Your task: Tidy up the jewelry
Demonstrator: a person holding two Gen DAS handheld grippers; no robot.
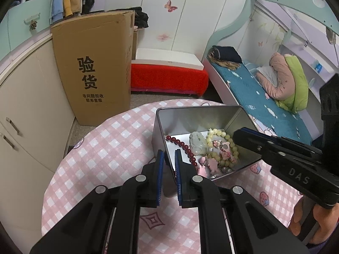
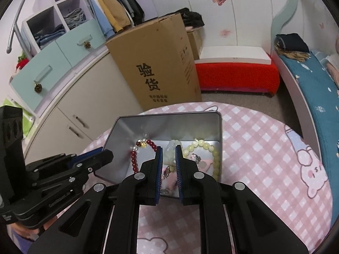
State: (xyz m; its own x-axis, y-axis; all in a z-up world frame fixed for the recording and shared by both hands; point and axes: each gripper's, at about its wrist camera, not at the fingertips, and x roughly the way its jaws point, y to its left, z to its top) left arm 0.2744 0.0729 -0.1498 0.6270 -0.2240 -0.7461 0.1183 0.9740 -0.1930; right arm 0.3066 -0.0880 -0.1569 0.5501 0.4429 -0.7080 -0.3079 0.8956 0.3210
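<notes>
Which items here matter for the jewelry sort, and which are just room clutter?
Job: metal tin; red bead bracelet; yellow bead bracelet; jade pendant; pink charms; left gripper pinching the tin's near wall; right gripper over the tin.
Clutter: cardboard box; red bench; bed; hanging clothes.

bracelets and pendant lie in the tin on the table, box behind.

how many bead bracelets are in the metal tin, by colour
dark red round-bead bracelet: 1
pale yellow round-bead bracelet: 1
total: 2 bracelets in the silver metal tin, beside a pale green jade carving and pink charms too tangled to count
</notes>
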